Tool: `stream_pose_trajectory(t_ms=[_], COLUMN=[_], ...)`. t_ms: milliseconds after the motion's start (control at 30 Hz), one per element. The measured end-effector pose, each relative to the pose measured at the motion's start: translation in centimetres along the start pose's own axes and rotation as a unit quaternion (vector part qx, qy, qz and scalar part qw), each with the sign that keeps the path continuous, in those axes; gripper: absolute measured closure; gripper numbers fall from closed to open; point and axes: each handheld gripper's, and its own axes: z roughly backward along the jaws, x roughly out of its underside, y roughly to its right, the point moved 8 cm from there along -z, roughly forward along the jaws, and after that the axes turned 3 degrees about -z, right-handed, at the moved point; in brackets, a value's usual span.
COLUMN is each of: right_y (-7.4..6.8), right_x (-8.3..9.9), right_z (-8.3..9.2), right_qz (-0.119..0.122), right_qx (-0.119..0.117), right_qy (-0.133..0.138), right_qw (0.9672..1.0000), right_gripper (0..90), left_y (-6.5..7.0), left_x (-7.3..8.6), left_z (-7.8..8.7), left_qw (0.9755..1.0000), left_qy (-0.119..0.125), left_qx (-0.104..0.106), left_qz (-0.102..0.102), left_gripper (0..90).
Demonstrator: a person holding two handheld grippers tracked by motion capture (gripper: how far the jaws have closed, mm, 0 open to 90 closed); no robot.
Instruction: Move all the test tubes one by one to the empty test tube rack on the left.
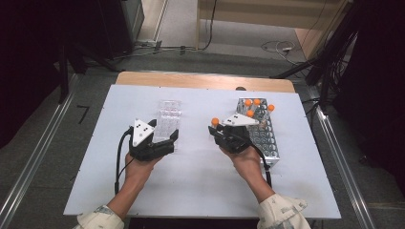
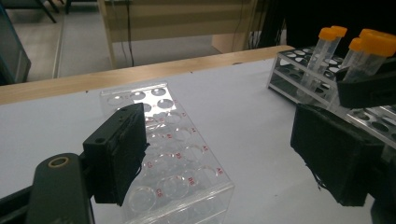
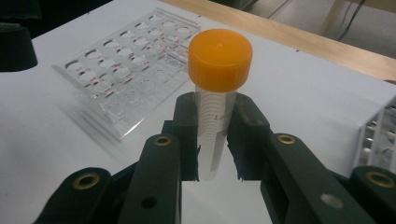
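My left gripper (image 1: 163, 134) hovers open at the near end of a clear acrylic rack (image 1: 168, 117) with rows of empty round holes. In the left gripper view the clear rack (image 2: 177, 158) lies between the wide jaws, close to the left-hand pad (image 2: 119, 154) and apart from the other pad. My right gripper (image 1: 216, 131) is shut on an upright tube with an orange cap (image 1: 215, 121), held between the two racks. In the right gripper view both pads press on the tube (image 3: 212, 126) below its cap.
A metal rack (image 1: 267, 138) at the right holds several orange-capped tubes (image 1: 257, 102) at its far end. The white board (image 1: 200, 186) has free room near the person. A wooden table edge (image 1: 205, 80) runs behind. The right gripper's body (image 2: 369, 88) shows at the left gripper view's right.
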Motion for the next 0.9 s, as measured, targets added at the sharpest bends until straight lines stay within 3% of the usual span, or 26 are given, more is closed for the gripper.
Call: stream_pose_trajectory(t_ms=[500, 900], right_y=[-3.0, -4.1], right_x=[-0.4, -0.3], right_z=[-1.9, -2.8], right_qz=[0.024, 0.032], right_qx=[-0.026, -0.042], right_qy=[-0.009, -0.021], right_qw=[0.9993, 0.9984], right_gripper=[71.8, 71.8], left_y=[1.7, 3.9], left_x=[-1.2, -2.3], left_z=[-0.8, -1.8], left_qw=[0.9995, 0.9972], left_qy=[0.007, 0.004], left_qx=[0.03, 0.072], left_qz=[-0.011, -0.021], left_gripper=[24.5, 32.3])
